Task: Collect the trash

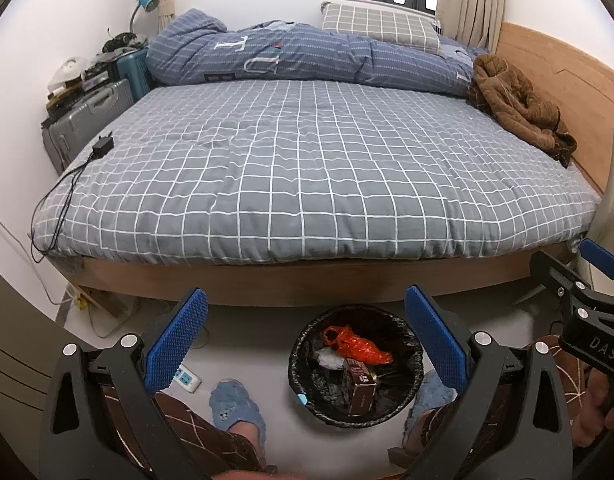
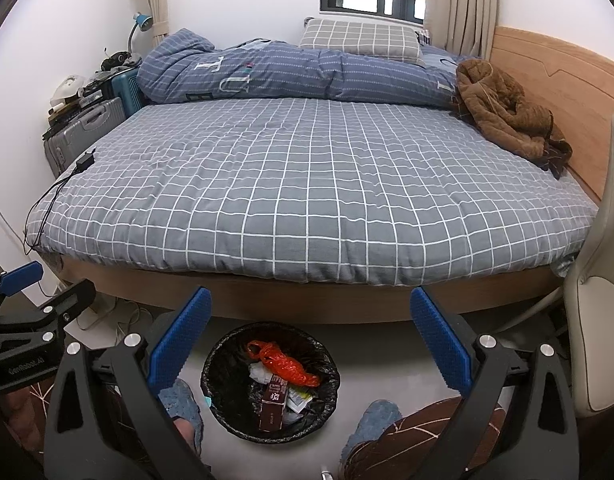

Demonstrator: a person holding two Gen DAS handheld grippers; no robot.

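A round bin with a black liner stands on the floor in front of the bed, between the person's feet. In it lie an orange plastic bag, a dark red box and white wrappers. My left gripper is open and empty above the bin. My right gripper is open and empty above the bin's right side. Each gripper also shows at the edge of the other's view, the right one and the left one.
A bed with a grey checked cover fills the middle. On it lie a blue duvet, a brown jacket and a black charger with cable. Suitcases stand at the left, a beige chair at the right, a power strip on the floor.
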